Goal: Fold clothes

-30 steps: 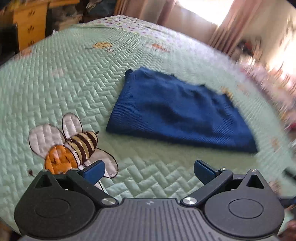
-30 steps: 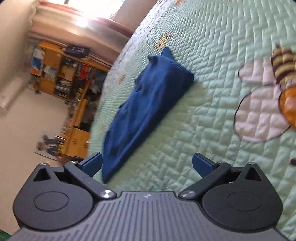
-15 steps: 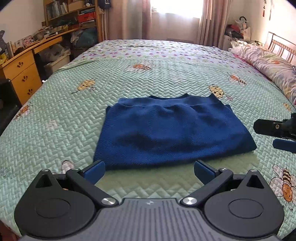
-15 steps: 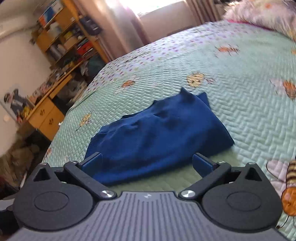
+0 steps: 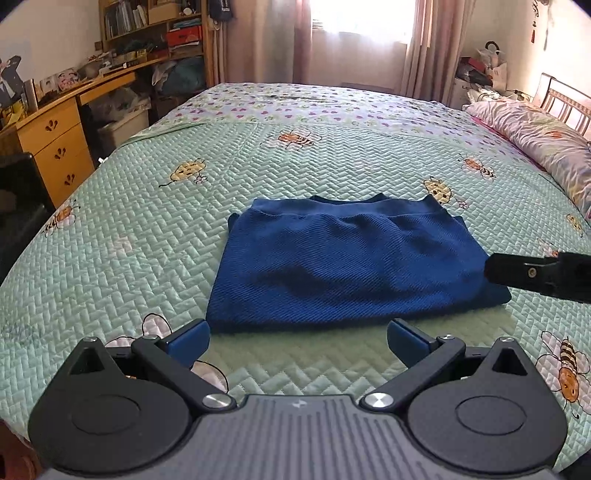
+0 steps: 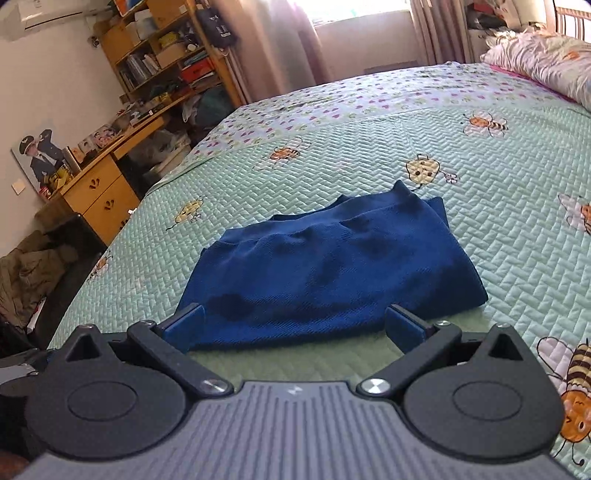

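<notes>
A dark blue knit garment (image 5: 343,262) lies folded into a rectangle on the green quilted bedspread (image 5: 147,229). It also shows in the right wrist view (image 6: 325,273). My left gripper (image 5: 298,339) is open and empty, just in front of the garment's near edge. My right gripper (image 6: 293,326) is open and empty, its fingertips close over the garment's near edge. Part of the right gripper's body (image 5: 539,275) shows in the left wrist view beside the garment's right edge.
A wooden desk with drawers (image 5: 55,140) and bookshelves (image 5: 155,33) stand left of the bed. Pillows (image 5: 535,133) lie at the far right. Curtains and a window (image 5: 358,33) are behind. Clothes are piled on the floor (image 6: 26,273) at left.
Both grippers have swung from tilted, blurred views to level and steady ones facing the garment's near edge. The right gripper has moved closer to the garment. Both stay open.
</notes>
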`<action>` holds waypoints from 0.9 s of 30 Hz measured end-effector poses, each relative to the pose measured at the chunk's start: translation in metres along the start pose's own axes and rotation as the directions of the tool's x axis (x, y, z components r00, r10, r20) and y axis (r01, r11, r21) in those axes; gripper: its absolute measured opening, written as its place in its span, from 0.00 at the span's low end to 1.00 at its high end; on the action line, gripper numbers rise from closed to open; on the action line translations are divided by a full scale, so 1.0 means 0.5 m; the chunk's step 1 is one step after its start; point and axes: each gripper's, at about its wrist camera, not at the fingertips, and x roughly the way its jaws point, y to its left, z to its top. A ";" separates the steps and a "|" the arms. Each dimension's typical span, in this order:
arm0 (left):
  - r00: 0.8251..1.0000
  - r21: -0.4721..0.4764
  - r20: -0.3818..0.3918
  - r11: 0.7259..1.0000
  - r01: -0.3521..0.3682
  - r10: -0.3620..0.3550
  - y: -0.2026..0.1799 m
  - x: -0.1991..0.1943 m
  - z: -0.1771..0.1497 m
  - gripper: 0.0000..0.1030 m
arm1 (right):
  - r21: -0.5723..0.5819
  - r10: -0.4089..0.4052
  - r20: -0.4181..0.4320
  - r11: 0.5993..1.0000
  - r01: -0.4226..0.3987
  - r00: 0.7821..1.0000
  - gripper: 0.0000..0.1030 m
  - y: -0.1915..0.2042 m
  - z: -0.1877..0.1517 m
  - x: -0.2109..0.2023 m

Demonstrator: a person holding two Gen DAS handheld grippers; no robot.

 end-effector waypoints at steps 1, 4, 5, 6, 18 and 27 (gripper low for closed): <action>1.000 0.003 0.000 1.000 -0.001 0.001 -0.002 -0.001 -0.001 0.99 | -0.003 -0.001 0.002 1.000 0.001 1.000 1.00 0.002 0.001 -0.002; 1.000 0.010 -0.002 1.000 -0.004 0.004 -0.005 -0.004 -0.005 0.99 | -0.006 -0.005 0.007 1.000 0.005 1.000 1.00 0.004 -0.003 -0.006; 1.000 0.009 -0.003 1.000 -0.005 0.005 -0.005 -0.003 -0.006 0.99 | -0.004 -0.005 0.006 1.000 0.005 1.000 1.00 0.001 -0.004 -0.006; 1.000 0.009 -0.004 1.000 -0.005 0.005 -0.004 -0.002 -0.007 0.99 | -0.001 -0.004 0.005 1.000 0.004 1.000 1.00 -0.001 -0.005 -0.006; 1.000 0.024 -0.014 1.000 -0.002 0.002 -0.016 0.002 -0.012 0.99 | 0.006 -0.012 0.000 1.000 0.012 1.000 1.00 -0.007 -0.014 -0.007; 1.000 0.006 -0.006 1.000 -0.010 0.010 -0.001 -0.006 -0.015 0.99 | 0.006 -0.002 0.008 1.000 0.002 1.000 1.00 -0.003 -0.022 -0.020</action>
